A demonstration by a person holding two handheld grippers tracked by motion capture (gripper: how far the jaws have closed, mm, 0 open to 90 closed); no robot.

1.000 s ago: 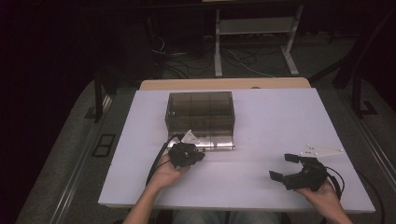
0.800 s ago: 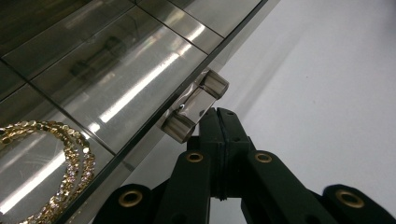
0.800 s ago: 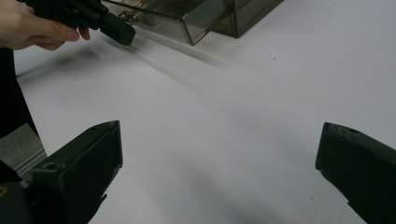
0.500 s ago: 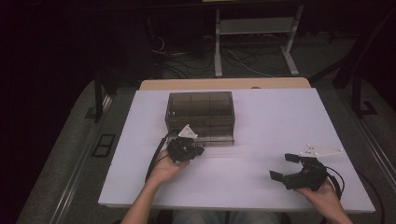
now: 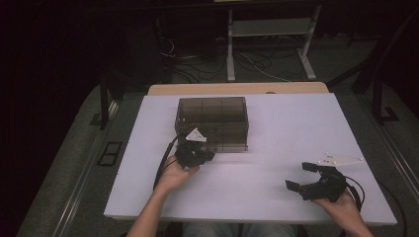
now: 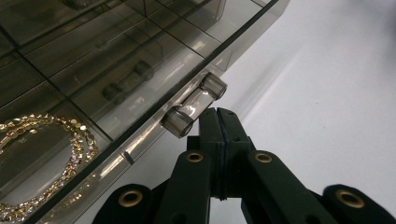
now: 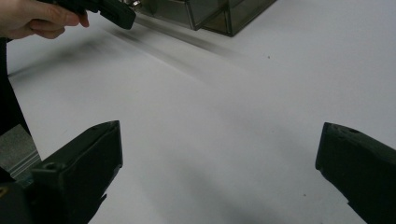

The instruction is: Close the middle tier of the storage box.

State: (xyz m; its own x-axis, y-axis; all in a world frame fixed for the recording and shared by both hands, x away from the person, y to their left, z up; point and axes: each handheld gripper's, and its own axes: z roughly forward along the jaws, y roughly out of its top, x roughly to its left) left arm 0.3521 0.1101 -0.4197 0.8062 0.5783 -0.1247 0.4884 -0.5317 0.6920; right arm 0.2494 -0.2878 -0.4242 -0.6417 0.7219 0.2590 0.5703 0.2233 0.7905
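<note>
"What was in the box?"

"The smoky clear box (image 5: 212, 123) sat near the back edge of the white table (image 5: 276, 163), a bit left of the middle. Inside, in one of its little rooms, lay a gold sparkly chain (image 6: 44, 154). On the front of the box was a small clear handle (image 6: 194, 105)."

"And your claws?"

"My left claw (image 6: 219, 119) was squeezed tight shut with nothing between its jaws. Its tip sat right at that handle, touching it or almost. I could not tell which. My right claw (image 5: 304, 176) was wide open and held nothing. It rested near the front right corner of the table, well apart from the box."

"What could have gone wrong?"

"I think my shut tip could have slipped off the handle, because the handle is round and smooth. If I pushed too hard, the whole box might have slid toward the back edge, since my other claw was not holding it. Then the chain could have jumped out of its little room."
</note>
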